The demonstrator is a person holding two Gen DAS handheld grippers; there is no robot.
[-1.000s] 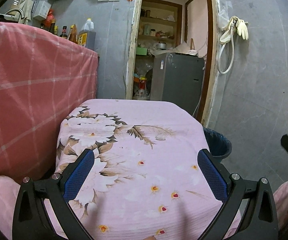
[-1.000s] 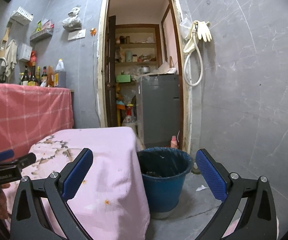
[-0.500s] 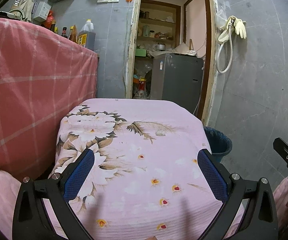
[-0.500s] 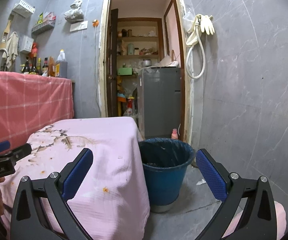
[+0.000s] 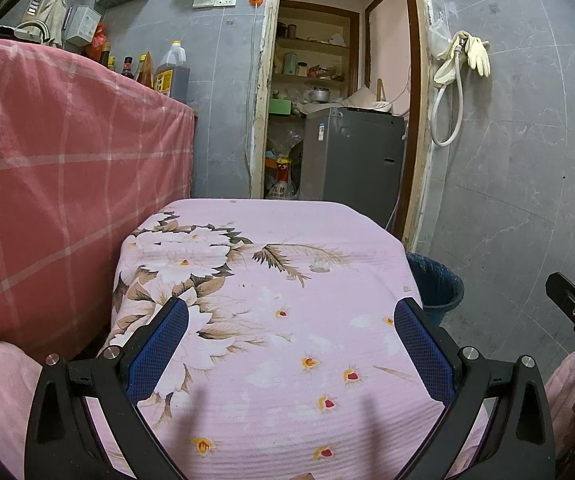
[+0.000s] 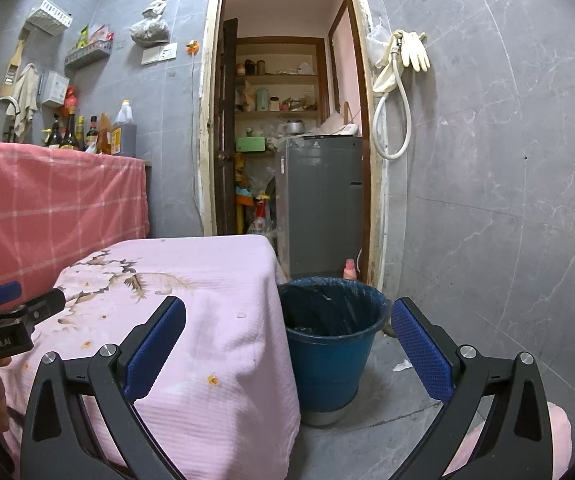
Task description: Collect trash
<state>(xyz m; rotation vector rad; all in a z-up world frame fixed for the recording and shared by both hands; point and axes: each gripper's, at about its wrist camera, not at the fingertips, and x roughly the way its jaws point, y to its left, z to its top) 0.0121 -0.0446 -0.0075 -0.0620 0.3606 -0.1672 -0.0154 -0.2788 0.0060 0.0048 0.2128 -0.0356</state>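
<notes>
With each gripper, left (image 5: 290, 338) and right (image 6: 288, 338), wide apart and empty, I should go slowly for the paper scrap (image 6: 402, 366) by the bin (image 6: 329, 354).

Your trash bucket (image 6: 329, 354) is sitting upright on the grey floor, tucked right against the corner of the pink floral tablecloth (image 6: 191, 320), and it's wearing a dark blue liner bag that's folding over the rim. You're seeing some dark stuff lying at the bottom of it, too murky to make out. From the left wrist view only a slice of the bucket (image 5: 437, 288) is peeking out past the table edge. A small white scrap (image 6: 402, 366) is lying on the floor just beside the bucket, and another tiny pale scrap (image 6: 241, 314) is resting on the cloth near the edge closest to the bucket.
</notes>
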